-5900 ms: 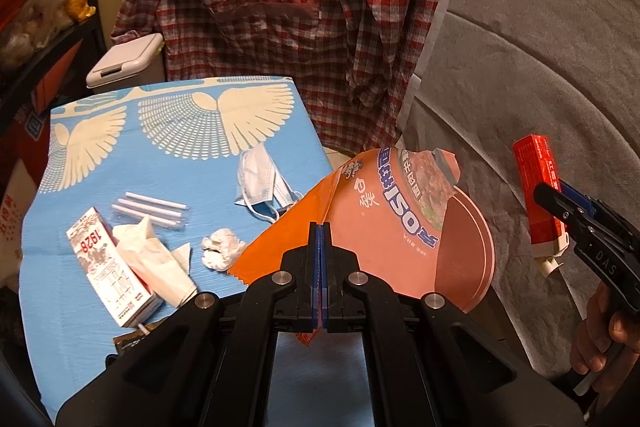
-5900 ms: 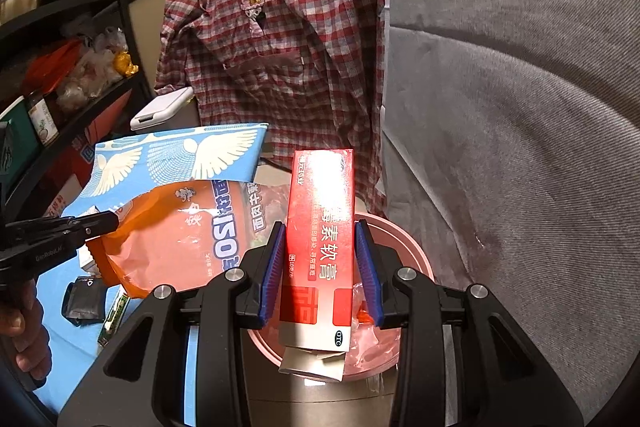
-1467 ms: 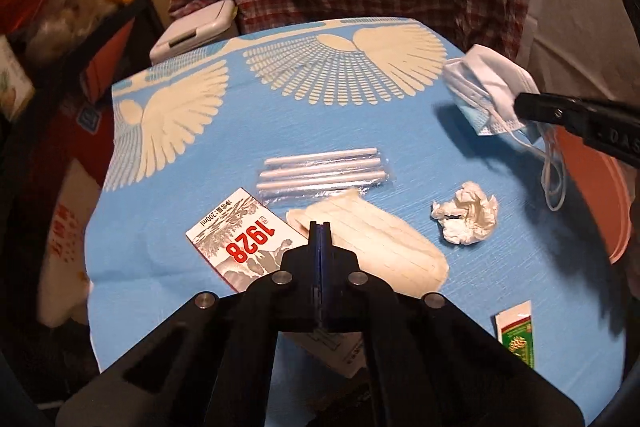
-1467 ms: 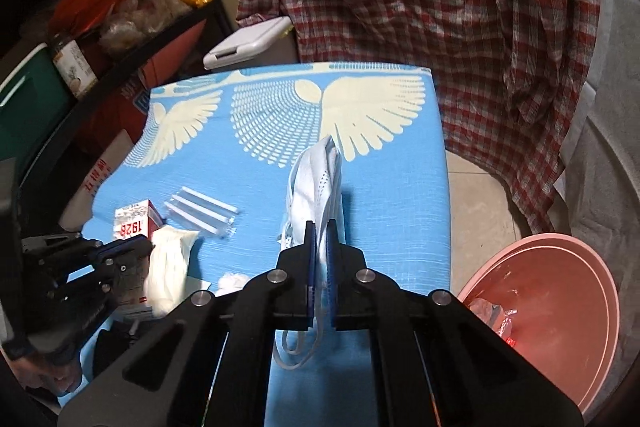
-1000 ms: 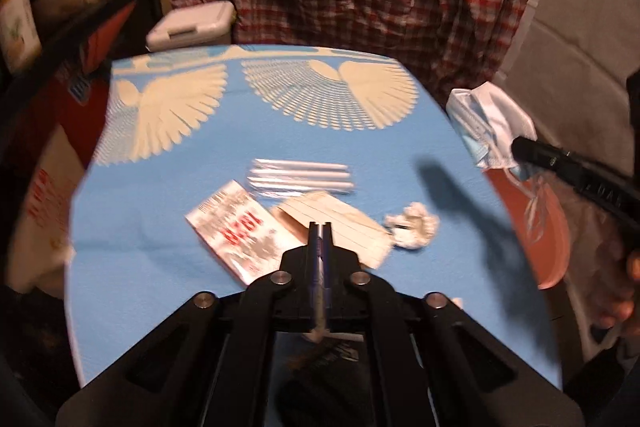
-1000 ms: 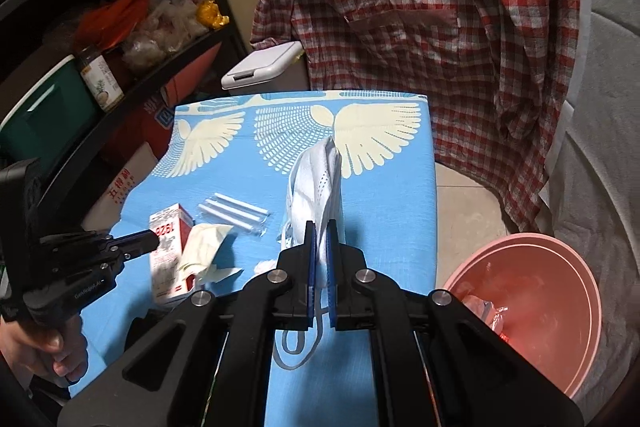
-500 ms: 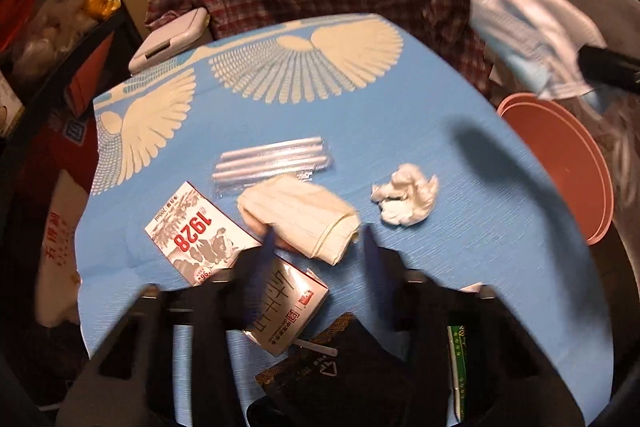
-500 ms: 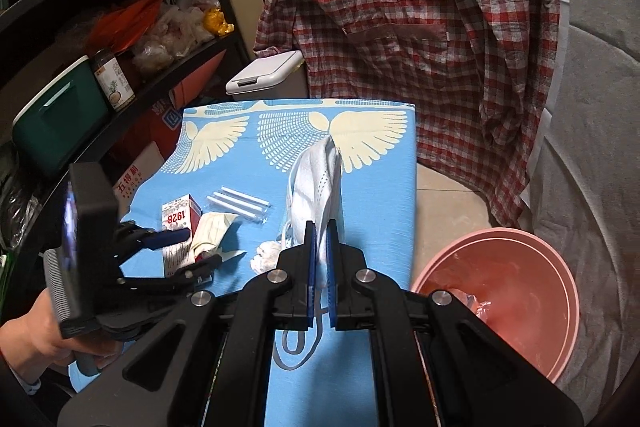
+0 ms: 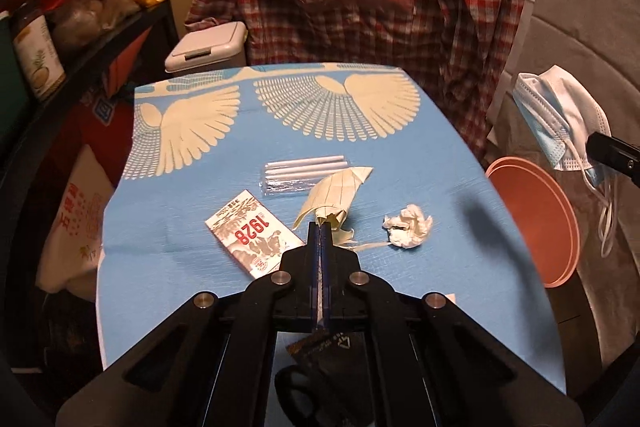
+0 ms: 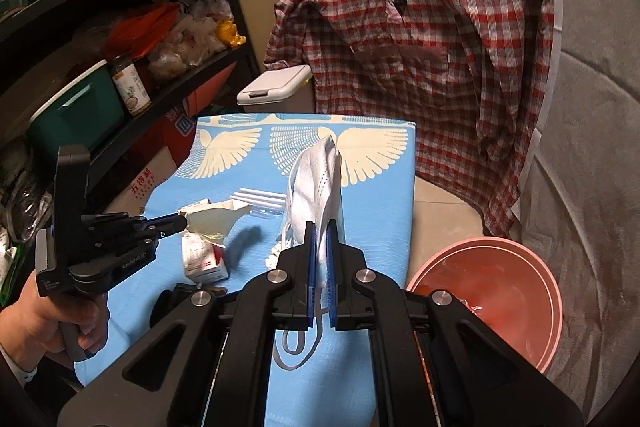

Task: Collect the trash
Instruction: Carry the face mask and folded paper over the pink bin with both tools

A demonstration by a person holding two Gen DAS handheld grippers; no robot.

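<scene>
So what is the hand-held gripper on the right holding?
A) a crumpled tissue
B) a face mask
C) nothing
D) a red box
B: the right hand-held gripper is shut on the white face mask, its ear loops dangling below, while the crumpled tissue lies on the blue cloth.

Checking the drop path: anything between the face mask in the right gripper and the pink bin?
Nothing visible. The face mask hangs from the right gripper, shut on it, above the blue cloth. The pink bin stands open on the floor beside the table's right edge, with only bare floor between.
</scene>
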